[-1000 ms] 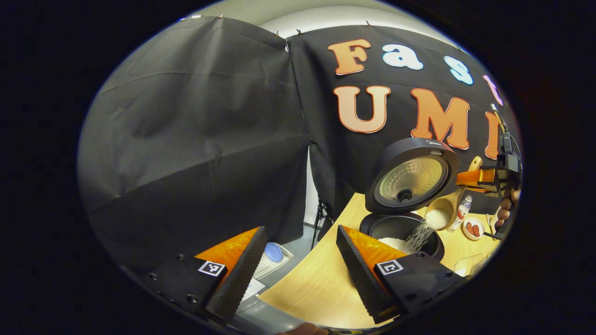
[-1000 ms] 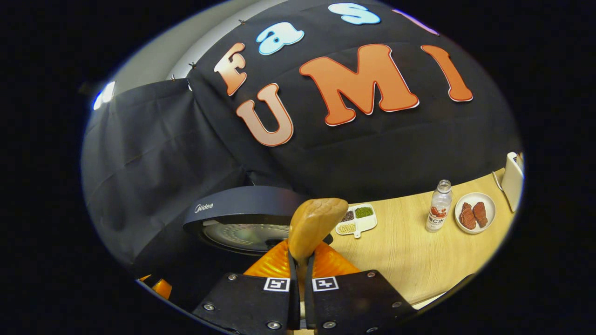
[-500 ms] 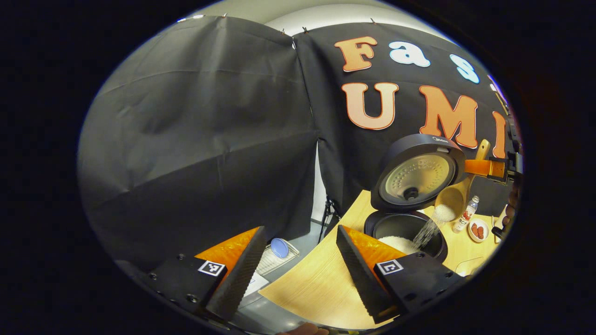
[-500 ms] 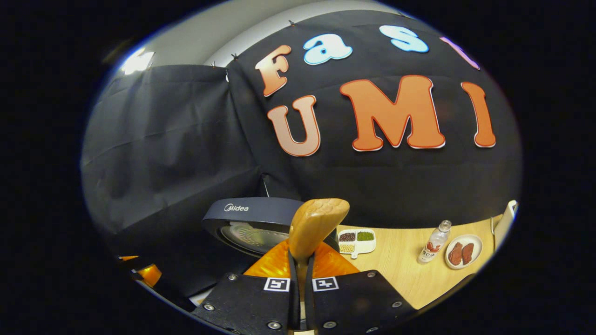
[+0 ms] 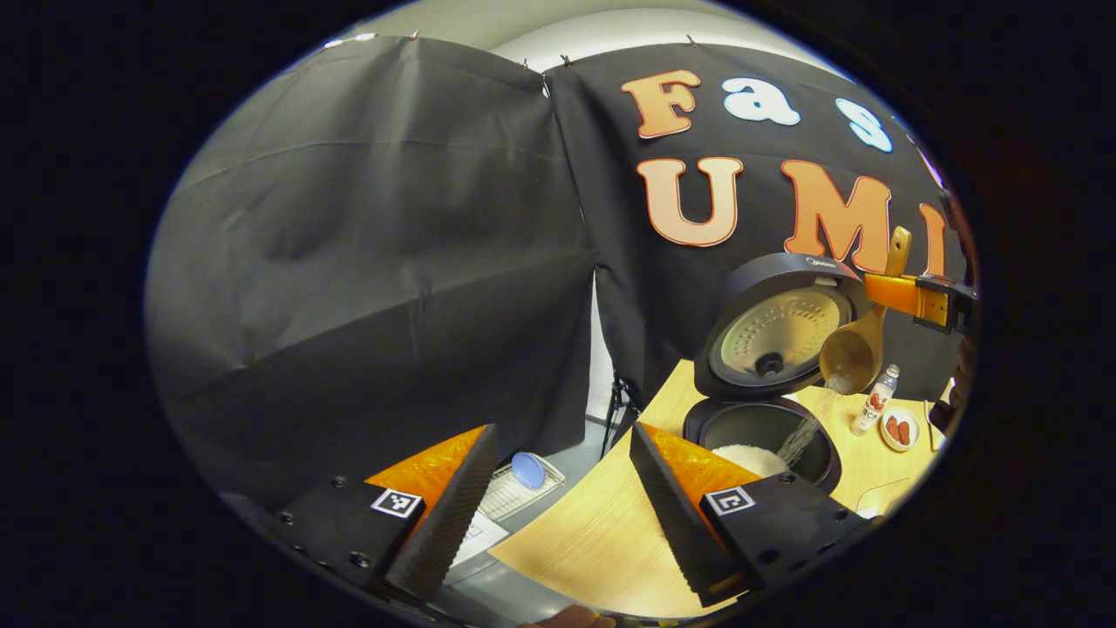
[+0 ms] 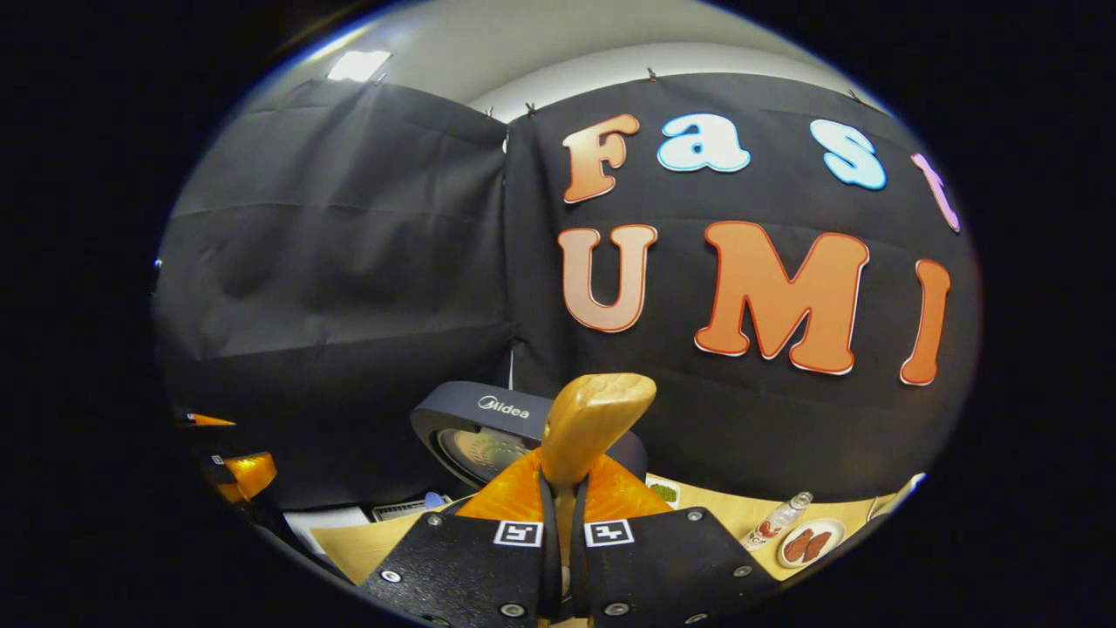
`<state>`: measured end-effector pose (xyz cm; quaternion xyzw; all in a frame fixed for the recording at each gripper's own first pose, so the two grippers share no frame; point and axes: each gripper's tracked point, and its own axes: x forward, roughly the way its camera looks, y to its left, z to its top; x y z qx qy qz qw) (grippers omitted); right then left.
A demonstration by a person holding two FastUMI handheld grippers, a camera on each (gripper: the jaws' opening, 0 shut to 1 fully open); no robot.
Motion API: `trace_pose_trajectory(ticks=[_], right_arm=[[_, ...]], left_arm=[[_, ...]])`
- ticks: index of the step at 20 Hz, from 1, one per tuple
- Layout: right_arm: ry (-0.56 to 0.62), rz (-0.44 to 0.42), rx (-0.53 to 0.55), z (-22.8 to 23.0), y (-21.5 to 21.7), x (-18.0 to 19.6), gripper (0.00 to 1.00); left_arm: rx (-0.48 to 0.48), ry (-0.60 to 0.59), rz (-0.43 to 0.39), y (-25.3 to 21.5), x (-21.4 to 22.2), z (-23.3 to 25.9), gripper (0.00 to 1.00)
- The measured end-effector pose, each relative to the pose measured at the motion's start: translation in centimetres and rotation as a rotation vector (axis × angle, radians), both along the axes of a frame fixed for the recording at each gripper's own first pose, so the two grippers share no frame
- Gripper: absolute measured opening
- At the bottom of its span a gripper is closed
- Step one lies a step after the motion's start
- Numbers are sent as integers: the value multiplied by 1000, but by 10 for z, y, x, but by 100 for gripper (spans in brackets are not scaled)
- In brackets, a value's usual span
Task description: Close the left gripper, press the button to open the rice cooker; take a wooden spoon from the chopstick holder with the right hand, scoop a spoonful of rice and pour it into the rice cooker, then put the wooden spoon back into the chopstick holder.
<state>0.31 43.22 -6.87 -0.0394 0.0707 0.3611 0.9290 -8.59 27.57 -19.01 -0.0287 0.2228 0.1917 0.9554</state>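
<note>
The dark rice cooker (image 5: 763, 427) stands open on the wooden table, its lid (image 5: 776, 327) raised, with white rice (image 5: 741, 455) in the pot. Over its right rim the wooden spoon (image 5: 854, 349) is tipped steeply, and a thin stream of rice (image 5: 806, 429) falls into the pot. My right gripper (image 5: 915, 295) grips the spoon's handle from the right. In the right gripper view that gripper (image 6: 562, 493) is shut on the handle (image 6: 597, 423), above the cooker lid (image 6: 506, 419). My left gripper (image 5: 560, 432) hangs open and empty, left of the cooker.
A small bottle (image 5: 874, 403) and a plate of red pieces (image 5: 898, 430) stand right of the cooker. The table's (image 5: 593, 541) left edge lies between my left fingers. A wire rack with a blue thing (image 5: 527, 471) sits on the floor below.
The right gripper has lifted and tipped the spoon further. The heap of rice in it has shrunk to a thin trickle. The left gripper has barely moved.
</note>
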Motion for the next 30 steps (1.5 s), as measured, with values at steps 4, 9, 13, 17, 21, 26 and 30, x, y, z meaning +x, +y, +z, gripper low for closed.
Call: trace_pose_trajectory(ticks=[4,9,13,17,21,26,30], right_arm=[[-123,52,-101,2,0,1,3],[-119,67,-82,4,-1,-2,4],[-52,42,-38,0,-17,-11,4],[25,-39,2,-12,-51,-11,4],[108,-127,3,-33,-100,-11,3],[183,-301,-9,-61,-180,-6,4],[260,-438,-25,-85,-241,-11,4]], left_arm=[[16,0,14,6,-6,1,100],[27,-8,18,1,-11,5,100],[32,-25,14,-12,-10,13,100],[14,-48,1,-38,-9,22,100],[6,-63,-24,-72,-5,32,98],[6,-55,-93,-126,5,34,100],[-7,-59,-142,-163,12,39,98]])
